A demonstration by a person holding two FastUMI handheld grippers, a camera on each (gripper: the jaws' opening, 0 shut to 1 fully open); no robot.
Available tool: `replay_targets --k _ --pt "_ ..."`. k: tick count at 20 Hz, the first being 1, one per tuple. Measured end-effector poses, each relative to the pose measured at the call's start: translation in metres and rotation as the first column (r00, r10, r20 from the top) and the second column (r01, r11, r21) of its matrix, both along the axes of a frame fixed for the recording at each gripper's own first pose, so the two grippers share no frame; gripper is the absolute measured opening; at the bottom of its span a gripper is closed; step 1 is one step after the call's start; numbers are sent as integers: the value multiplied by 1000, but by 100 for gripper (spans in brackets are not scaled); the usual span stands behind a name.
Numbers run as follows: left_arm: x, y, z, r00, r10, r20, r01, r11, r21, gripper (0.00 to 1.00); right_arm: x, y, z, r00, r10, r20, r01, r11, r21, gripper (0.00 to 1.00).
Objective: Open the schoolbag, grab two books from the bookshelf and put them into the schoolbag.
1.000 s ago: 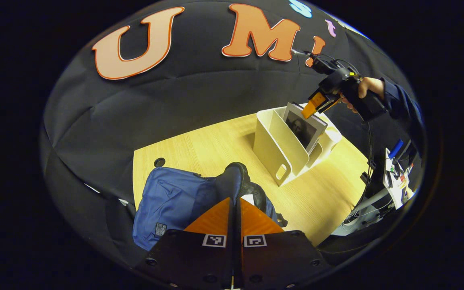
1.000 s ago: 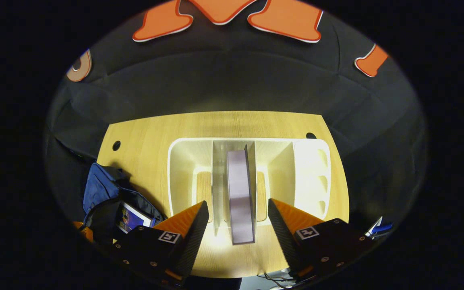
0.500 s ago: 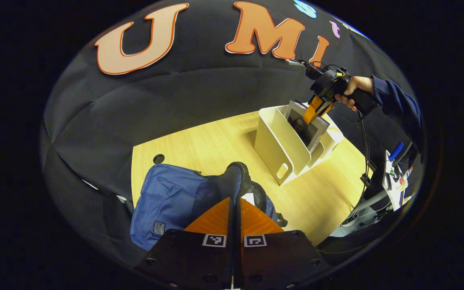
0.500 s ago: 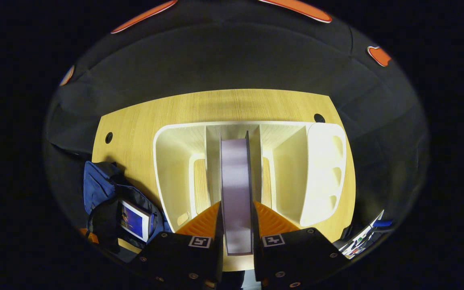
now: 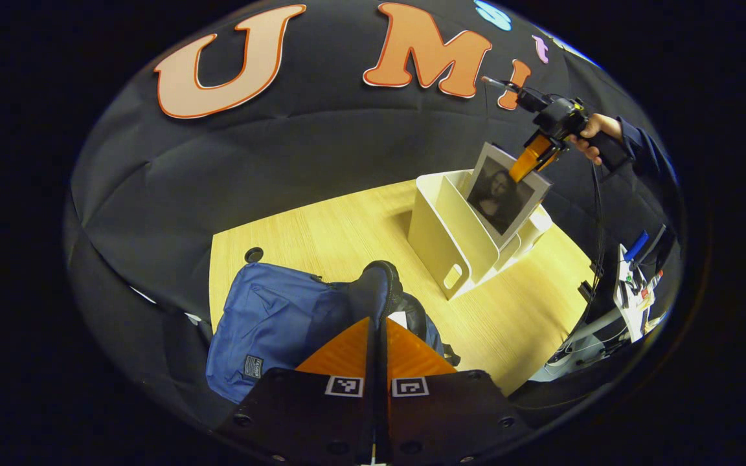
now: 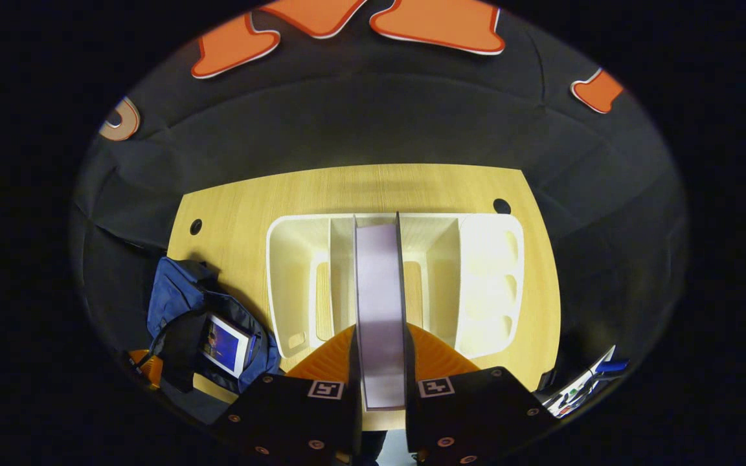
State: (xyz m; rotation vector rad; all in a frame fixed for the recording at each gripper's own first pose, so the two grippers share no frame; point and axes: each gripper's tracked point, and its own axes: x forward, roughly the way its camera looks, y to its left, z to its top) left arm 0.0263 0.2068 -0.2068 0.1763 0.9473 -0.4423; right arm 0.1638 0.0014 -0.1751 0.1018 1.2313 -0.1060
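The blue schoolbag (image 5: 269, 320) lies on the wooden table at the near left, and my left gripper (image 5: 377, 321) is shut on its black opening edge, holding it up. Inside the open schoolbag (image 6: 175, 301) stands one book (image 6: 224, 343) with a blue cover. The white bookshelf (image 5: 444, 239) sits at the table's far right. My right gripper (image 6: 379, 336) is shut on the second book (image 6: 379, 285), seen here from its top edge. In the left gripper view that book (image 5: 502, 197), with a portrait cover, hangs tilted and partly above the shelf from the right gripper (image 5: 528, 160).
The shelf (image 6: 295, 285) has several upright dividers and a pen-holder section (image 6: 493, 278) on its right. Two round cable holes (image 6: 195, 226) mark the table's back corners. A stand with pens and cables (image 5: 632, 285) sits beyond the table's right edge. A sleeved hand (image 5: 596, 133) holds the right gripper.
The right gripper went down over the book, shut on it and has lifted it part-way out of the shelf. The left gripper and the bag have stayed put.
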Motion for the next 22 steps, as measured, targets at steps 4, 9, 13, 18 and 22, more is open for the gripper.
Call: replay_targets --k 4,9,13,18,22 --pt "0 0 2 1000 4 5 -4 1000 4 2 -19 1 30 999 19 41 -21 999 42 27" --pt "-5 -1 4 1000 11 6 -11 1000 -1 2 -45 11 72 990 35 140 -47 996 81 27" --pt "-7 -1 7 1000 12 13 -12 1000 4 2 -63 20 88 980 50 192 -72 991 111 27" --pt "-10 -4 6 1000 11 11 -12 1000 11 2 -82 38 94 974 38 225 -82 978 192 27" --pt "-7 0 8 1000 21 22 -22 999 24 2 -97 70 79 974 17 224 -89 945 315 27"
